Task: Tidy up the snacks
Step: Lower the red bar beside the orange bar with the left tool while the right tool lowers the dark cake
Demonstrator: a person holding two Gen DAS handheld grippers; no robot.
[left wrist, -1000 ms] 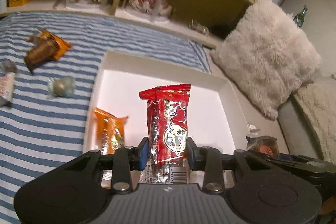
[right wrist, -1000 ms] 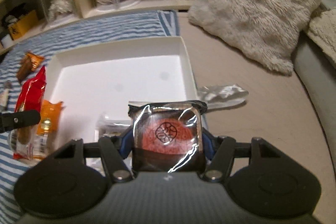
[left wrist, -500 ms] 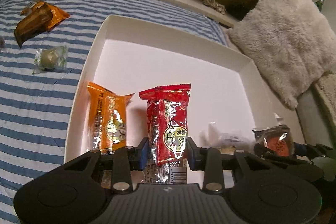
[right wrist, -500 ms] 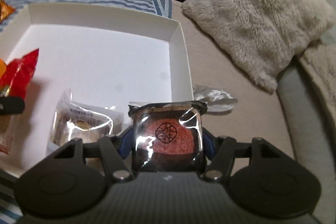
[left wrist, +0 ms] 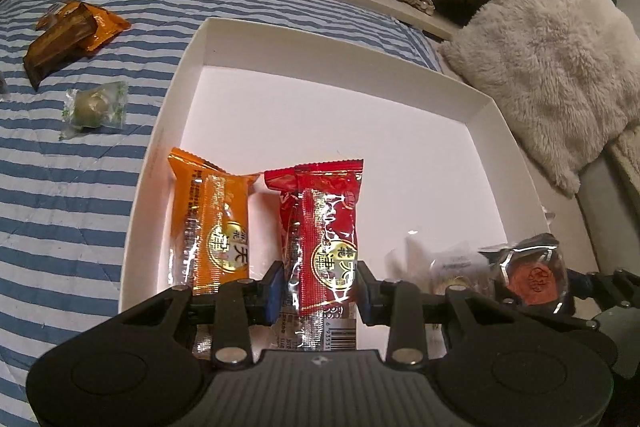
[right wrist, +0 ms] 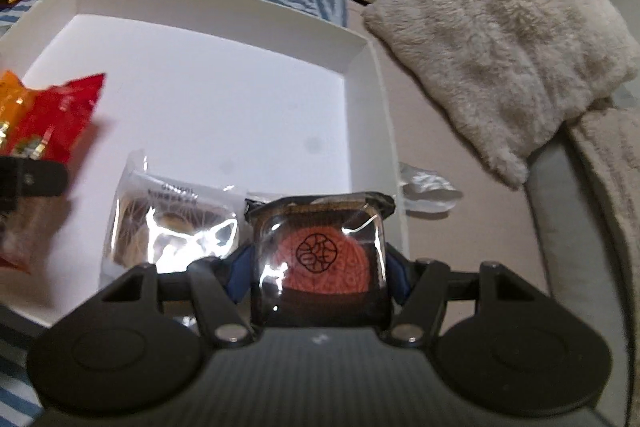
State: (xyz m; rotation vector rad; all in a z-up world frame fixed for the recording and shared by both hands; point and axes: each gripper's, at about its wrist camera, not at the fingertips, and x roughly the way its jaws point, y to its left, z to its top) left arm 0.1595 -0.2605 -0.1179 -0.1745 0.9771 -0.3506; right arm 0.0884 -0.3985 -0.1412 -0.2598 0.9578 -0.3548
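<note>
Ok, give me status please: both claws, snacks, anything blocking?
Left claw shut on red snack. Right claw shut on round cake. Both over white box; nothing blocking.

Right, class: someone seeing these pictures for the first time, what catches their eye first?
Probably the red snack packet clamped in the left gripper over the white box, next to an orange packet lying inside. Next, the dark-wrapped round cake clamped in the right gripper at the box's near right corner, and the fluffy cushion beyond.
</note>
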